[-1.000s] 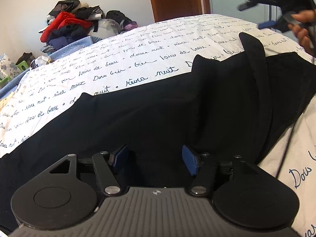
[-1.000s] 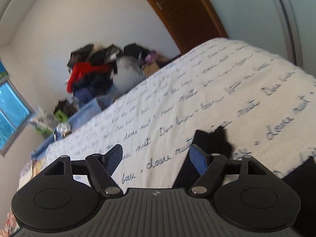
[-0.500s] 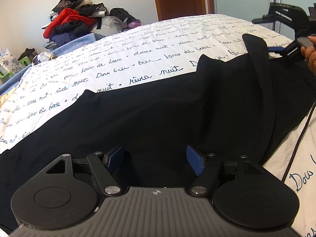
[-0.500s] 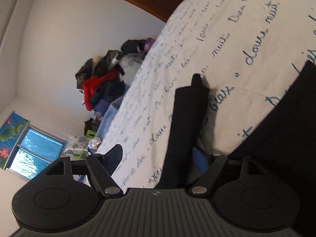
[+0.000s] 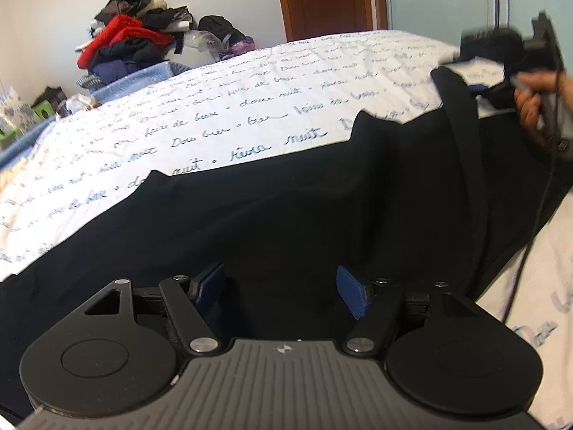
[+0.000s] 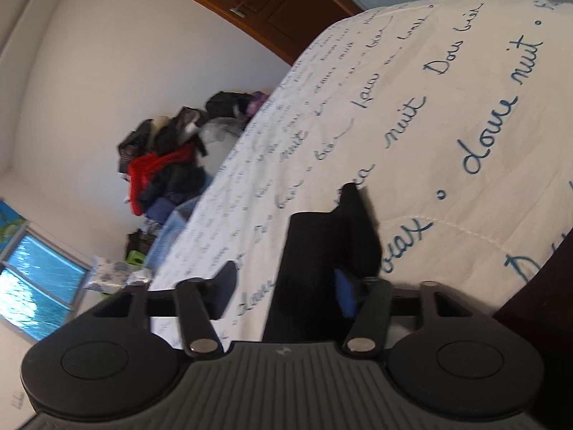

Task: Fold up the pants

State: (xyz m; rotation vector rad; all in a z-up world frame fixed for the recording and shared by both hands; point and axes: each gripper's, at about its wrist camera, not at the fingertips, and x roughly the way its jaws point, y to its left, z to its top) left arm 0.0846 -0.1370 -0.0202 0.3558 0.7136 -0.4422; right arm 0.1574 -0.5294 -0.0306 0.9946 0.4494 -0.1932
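Note:
Black pants (image 5: 286,208) lie spread across a white bedspread (image 5: 222,114) with blue script. My left gripper (image 5: 281,286) is open low over the near edge of the pants, fingers apart with black cloth between them. A raised black fold (image 5: 462,136) runs up at the right towards my right gripper (image 5: 501,82), held in a hand there. In the right wrist view my right gripper (image 6: 283,286) is open, tilted, with that upright black fold (image 6: 315,251) standing between its fingers, against the right blue pad (image 6: 345,295).
A heap of clothes (image 5: 132,43) sits beyond the bed's far left corner, by the white wall. A wooden door (image 5: 322,0) stands at the back. A black cable (image 5: 530,236) hangs from the right gripper over the bed's right side. A window (image 6: 32,286) is at the left.
My right gripper came down from above the bed to the raised fold of the pants, which now stands between its fingers. My left gripper stayed low over the pants' near edge.

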